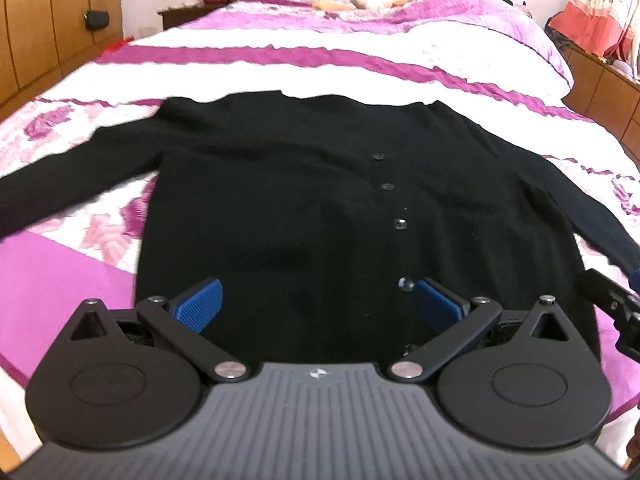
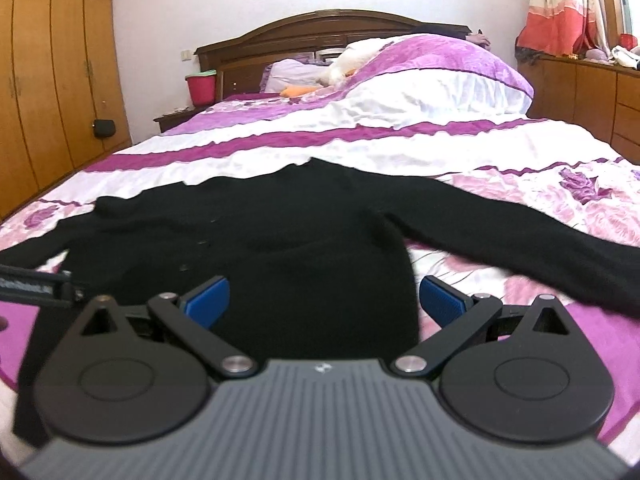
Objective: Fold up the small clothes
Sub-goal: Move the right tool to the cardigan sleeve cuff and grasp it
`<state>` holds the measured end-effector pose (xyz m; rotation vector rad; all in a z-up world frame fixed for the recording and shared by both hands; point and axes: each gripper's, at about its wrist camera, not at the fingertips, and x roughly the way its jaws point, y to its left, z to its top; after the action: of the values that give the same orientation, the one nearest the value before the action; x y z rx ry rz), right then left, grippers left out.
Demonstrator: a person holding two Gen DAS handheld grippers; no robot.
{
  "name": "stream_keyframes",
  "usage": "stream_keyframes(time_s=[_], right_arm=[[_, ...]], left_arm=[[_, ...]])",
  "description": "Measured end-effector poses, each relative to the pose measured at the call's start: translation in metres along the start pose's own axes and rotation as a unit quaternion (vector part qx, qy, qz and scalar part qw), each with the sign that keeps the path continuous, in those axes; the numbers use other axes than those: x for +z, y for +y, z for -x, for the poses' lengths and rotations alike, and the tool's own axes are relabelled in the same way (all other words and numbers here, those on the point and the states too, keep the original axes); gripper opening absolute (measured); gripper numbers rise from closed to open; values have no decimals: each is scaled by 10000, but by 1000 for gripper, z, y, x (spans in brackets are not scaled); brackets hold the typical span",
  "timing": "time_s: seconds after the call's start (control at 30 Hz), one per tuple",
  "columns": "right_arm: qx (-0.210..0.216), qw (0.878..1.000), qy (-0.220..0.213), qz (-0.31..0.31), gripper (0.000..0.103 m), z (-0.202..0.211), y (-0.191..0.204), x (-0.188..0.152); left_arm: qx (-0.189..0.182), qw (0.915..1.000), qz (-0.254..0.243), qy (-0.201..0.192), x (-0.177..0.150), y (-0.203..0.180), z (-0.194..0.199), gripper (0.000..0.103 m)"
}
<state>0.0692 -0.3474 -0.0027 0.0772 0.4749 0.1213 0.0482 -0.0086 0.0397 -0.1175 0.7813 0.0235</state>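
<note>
Left wrist view shows a black cardigan (image 1: 300,200) spread flat and buttoned on the floral bedspread (image 1: 60,280), directly ahead of the left gripper (image 1: 318,304), whose blue pads stand wide apart and hold nothing. To that gripper's left one sleeve (image 1: 68,172) runs out across the bedspread; just ahead and slightly right of centre runs the button row (image 1: 394,204); further right the other sleeve (image 1: 580,208) stretches out, and the tip of the other tool pokes in at the right edge.

Right wrist view has the right gripper (image 2: 324,300) low over the hem, its jaws also spread and empty. The cardigan (image 2: 280,240) body lies ahead and to its left, the garment's side edge falls between the pads, and a long sleeve (image 2: 520,232) extends ahead to its right.

Judging from this, no fold is made yet: both sleeves are out and the body is at full length. Everything is left to do.
</note>
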Motion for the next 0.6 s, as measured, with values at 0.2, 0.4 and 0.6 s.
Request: stream_keyframes(time_s=[0.2, 0.4, 0.6], right_arm=[[-384, 9991, 99, -129, 103, -19, -45, 9], [-704, 9966, 326, -289, 103, -44, -92, 11], [-972, 9927, 611, -366, 103, -70, -126, 8]], left_arm=[[56, 9998, -2, 178, 13, -13, -23, 103], [145, 9992, -104, 357, 24, -28, -55, 103], [212, 9982, -190, 522, 28, -40, -86, 103]])
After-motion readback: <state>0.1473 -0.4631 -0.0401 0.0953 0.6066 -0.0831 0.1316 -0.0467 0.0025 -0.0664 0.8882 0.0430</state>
